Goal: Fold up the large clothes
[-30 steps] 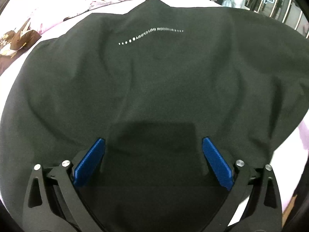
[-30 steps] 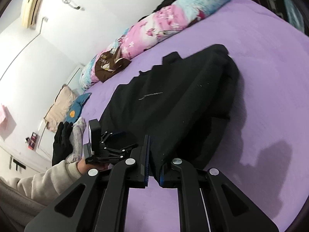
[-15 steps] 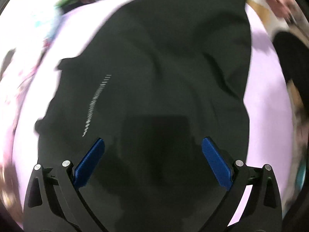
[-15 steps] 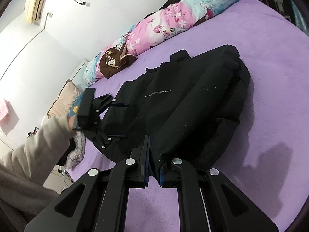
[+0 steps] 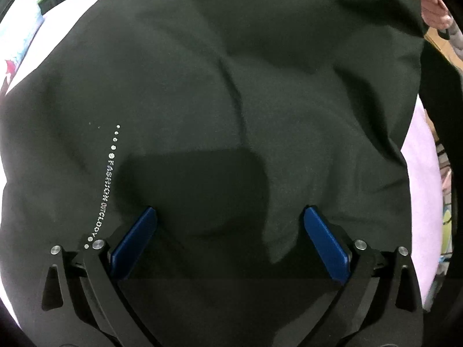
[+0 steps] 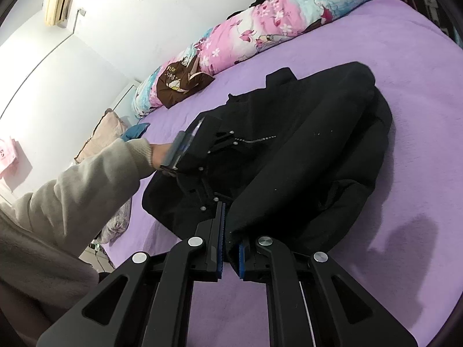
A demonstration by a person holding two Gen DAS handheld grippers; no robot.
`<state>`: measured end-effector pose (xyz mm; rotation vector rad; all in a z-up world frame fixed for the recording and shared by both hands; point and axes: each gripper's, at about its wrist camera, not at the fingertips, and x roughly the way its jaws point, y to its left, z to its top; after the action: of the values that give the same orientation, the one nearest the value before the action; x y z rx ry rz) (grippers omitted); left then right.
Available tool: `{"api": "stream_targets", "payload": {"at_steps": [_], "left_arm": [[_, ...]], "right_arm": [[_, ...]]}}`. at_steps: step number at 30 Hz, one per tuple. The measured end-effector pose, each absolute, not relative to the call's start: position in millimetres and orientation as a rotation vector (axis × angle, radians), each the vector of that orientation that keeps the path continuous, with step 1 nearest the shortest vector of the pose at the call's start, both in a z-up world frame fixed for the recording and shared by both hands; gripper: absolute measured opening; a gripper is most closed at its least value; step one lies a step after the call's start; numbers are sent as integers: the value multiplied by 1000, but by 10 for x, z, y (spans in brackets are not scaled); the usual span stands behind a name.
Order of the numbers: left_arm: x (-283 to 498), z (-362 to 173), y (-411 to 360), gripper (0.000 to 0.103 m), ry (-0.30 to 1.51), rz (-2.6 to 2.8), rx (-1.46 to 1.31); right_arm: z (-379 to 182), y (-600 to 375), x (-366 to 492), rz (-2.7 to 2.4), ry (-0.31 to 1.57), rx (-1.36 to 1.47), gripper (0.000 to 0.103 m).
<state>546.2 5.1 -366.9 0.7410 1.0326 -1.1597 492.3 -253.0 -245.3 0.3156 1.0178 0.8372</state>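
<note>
A large black garment with a line of small white lettering lies partly folded on the purple bed. It fills the left wrist view. My left gripper is open and hovers just above the cloth, near the lettering; it also shows in the right wrist view, over the garment's near left part. My right gripper is shut on the garment's near edge and holds it a little off the bed.
A long flowered duvet roll and a brown cushion lie along the far edge by the wall. A beige pillow and a blue item are at the left. A person's sleeve crosses the left side.
My left gripper has swung over the garment and dropped closer to it, still open. My right gripper has stayed shut on the edge and barely moved.
</note>
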Motion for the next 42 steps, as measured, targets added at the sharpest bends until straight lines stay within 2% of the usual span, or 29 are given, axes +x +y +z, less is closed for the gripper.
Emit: {"api": "stream_targets", "payload": {"at_steps": [13, 21, 26, 33, 42], "left_arm": [[4623, -3119, 738, 97, 921, -962, 674], [4263, -3089, 1116, 97, 920, -844, 567], [4009, -3170, 1051, 97, 879, -775, 545], [3975, -3213, 1433, 97, 907, -628, 291], [3740, -3306, 1645, 97, 794, -547, 110]], "right_arm": [[-2092, -2033, 4768, 861, 978, 194, 7], [-1803, -1296, 4533, 949, 967, 11, 7], [-1780, -859, 4396, 1002, 982, -78, 7], [-1897, -406, 4255, 1066, 1014, -126, 7], [-2038, 104, 4125, 1148, 1046, -148, 7]]}}
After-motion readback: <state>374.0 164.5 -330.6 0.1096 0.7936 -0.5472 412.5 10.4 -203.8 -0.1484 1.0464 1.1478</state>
